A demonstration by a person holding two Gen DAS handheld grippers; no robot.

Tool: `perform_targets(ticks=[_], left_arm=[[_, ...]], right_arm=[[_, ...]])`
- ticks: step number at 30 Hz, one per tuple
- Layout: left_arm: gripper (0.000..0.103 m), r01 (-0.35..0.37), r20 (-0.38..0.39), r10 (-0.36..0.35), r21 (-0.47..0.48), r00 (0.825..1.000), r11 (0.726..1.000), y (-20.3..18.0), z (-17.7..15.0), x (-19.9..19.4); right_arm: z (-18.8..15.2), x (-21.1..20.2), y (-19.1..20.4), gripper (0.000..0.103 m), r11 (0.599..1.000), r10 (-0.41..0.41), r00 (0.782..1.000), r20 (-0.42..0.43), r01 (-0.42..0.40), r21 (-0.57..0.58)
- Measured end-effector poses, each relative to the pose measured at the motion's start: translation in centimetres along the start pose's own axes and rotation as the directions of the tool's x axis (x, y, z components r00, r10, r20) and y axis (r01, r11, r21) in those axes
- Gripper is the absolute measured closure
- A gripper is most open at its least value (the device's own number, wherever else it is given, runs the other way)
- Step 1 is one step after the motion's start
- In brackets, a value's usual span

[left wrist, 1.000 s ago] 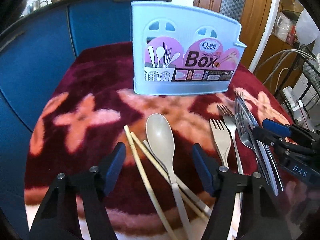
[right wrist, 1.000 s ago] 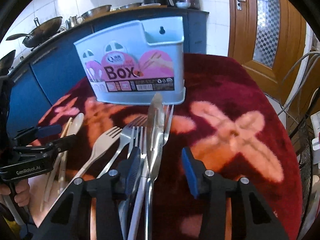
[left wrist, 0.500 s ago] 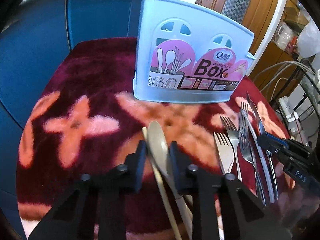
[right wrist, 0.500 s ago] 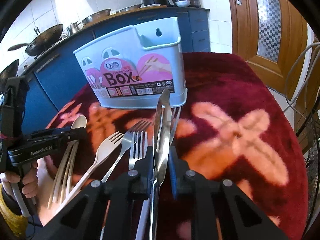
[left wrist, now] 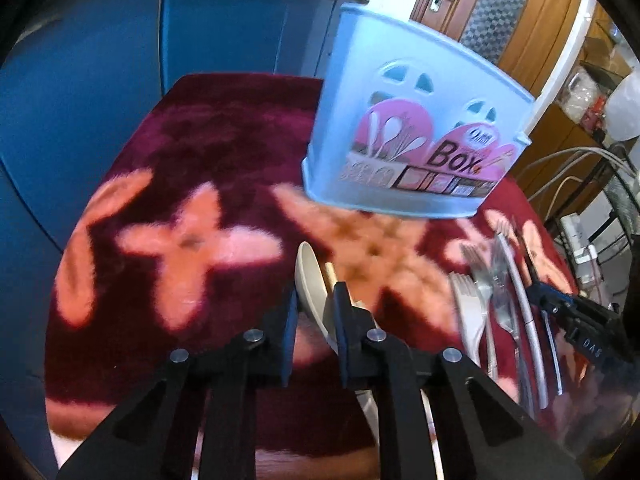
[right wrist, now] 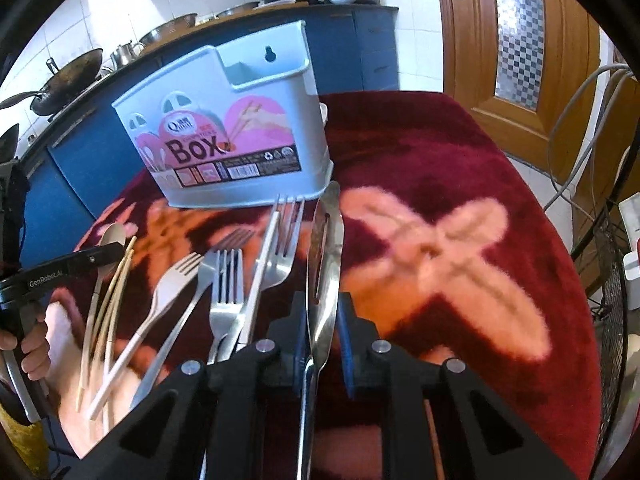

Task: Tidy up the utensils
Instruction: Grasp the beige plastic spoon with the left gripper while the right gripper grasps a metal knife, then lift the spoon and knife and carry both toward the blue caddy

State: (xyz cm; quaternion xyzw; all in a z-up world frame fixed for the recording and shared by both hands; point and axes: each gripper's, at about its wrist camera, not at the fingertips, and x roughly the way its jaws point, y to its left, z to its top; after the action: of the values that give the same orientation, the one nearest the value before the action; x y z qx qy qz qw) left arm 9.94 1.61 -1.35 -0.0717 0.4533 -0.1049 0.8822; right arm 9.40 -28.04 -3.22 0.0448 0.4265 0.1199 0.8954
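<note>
The left hand-held gripper (left wrist: 314, 312) is pinching a beige spoon (left wrist: 310, 276). The spoon's bowl sticks out in front of the pads, and a pale chopstick (left wrist: 329, 272) shows just beside it, by the right pad. I cannot tell if the chopstick is pinched too. The blue utensil box (left wrist: 408, 120) stands ahead of this hand-held gripper and to its right, on the red fuzzy worktop (left wrist: 224, 144).

The right hand-held gripper (right wrist: 323, 344) is pinching a shiny metal knife (right wrist: 325, 248). The blade points straight ahead at the box, which stands ahead and a little to the left.

I think both hands are now at the lifting step. To do it well, lift slowly and keep the squeeze firm so nothing slips. Bring each thing over the open top of the box, turn it so it points down, then let go. Mind that the left hand does not drag the chopstick along by mistake.

Counting in the right view, left of that hand-held gripper: one spoon, two chopsticks (right wrist: 114, 280) I think, one beige fork (right wrist: 172, 280), three metal forks (right wrist: 226, 276) as far as I can tell, a second knife (right wrist: 260, 264), and one box.
</note>
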Motion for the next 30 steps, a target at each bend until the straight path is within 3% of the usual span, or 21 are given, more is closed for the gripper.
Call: perform_targets(ticks=[8, 16, 19, 26, 30], left_arm=[[0.075, 0.014, -0.041, -0.013, 0.034, 0.999, 0.999, 0.1, -0.8, -0.3], [0.074, 0.077, -0.057, -0.079, -0.038, 0.995, 0.996, 1.2, -1.4, -0.9], [0.087, 0.101, -0.040, -0.104, -0.066, 0.994, 0.993, 1.7, -1.4, -1.1], [0.096, 0.142, -0.017, -0.144, -0.083, 0.989, 0.986, 1.6, -1.5, -2.2], [0.099, 0.144, 0.037, -0.142, -0.049, 0.989, 0.988, 0.8, -1.3, -4.0]], right_arm=[[0.8, 0.7, 0.1, 0.085, 1.000, -0.004, 0.998, -0.064, 0.002, -0.019], [1.4, 1.1, -0.4, 0.085, 1.000, 0.020, 0.991, -0.129, -0.019, 0.006], [1.5, 1.1, -0.3, 0.086, 1.000, 0.016, 0.991, -0.134, -0.015, 0.004], [1.3, 0.1, -0.5, 0.087, 0.999, 0.034, 0.995, -0.098, -0.031, 0.034], [1.4, -2.0, -0.6, 0.087, 0.997, 0.060, 0.998, -0.016, -0.059, 0.057]])
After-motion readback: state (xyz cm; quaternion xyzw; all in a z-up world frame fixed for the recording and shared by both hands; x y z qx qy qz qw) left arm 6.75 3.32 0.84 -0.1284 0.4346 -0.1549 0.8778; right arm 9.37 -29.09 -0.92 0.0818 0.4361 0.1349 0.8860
